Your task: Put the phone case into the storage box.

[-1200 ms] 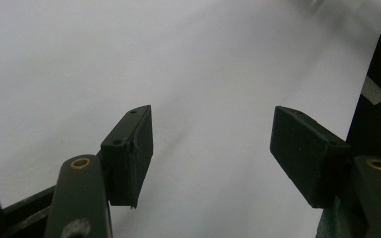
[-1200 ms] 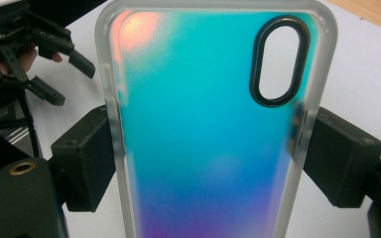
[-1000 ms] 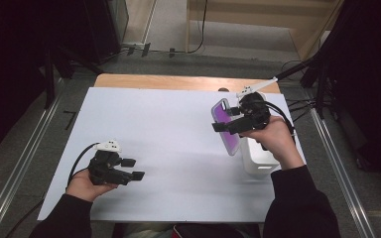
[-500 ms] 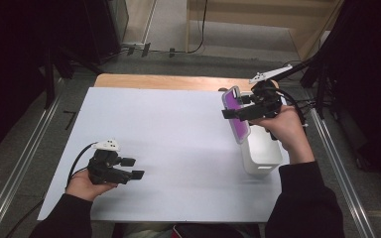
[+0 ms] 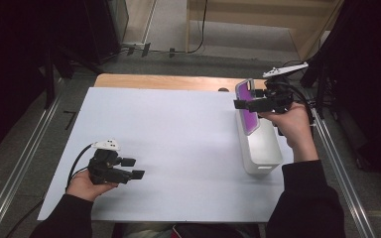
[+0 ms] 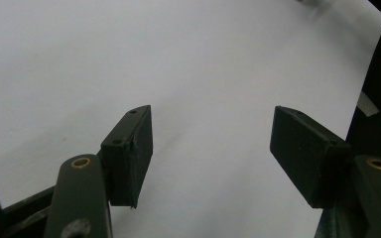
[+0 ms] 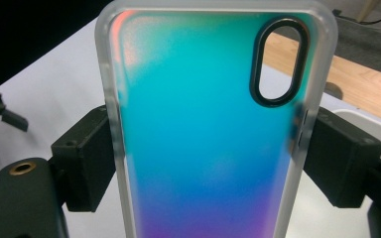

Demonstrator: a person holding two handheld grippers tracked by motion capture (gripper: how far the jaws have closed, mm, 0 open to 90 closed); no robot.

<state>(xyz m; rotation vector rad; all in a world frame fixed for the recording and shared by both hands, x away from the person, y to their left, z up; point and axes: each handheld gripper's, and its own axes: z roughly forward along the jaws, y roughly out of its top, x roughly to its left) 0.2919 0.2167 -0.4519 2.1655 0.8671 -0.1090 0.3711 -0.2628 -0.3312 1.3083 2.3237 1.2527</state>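
Note:
A phone case (image 7: pixel 208 129) with a frosted rim, a teal-to-purple sheen and an oval camera cutout stands upright between the jaws of my right gripper (image 7: pixel 208 163), which is shut on its two long edges. From the high view the phone case (image 5: pixel 248 106) looks purple and hangs above the far end of a white box (image 5: pixel 260 146) at the table's right side, held there by the right gripper (image 5: pixel 250 104). My left gripper (image 5: pixel 134 168) rests low at the near left, and its jaws stand open over bare white table (image 6: pixel 178 59) with nothing between them (image 6: pixel 211 148).
A white sheet covers the table (image 5: pixel 168 134), with a strip of bare wood (image 5: pixel 163 82) along its far edge. Metal rails (image 5: pixel 25 158) run along both sides. Dark equipment and cables (image 5: pixel 322 99) crowd the far right corner.
My right gripper has carried the phone case up and away toward the table's far right, and the case now stands more upright. The left gripper has stayed put.

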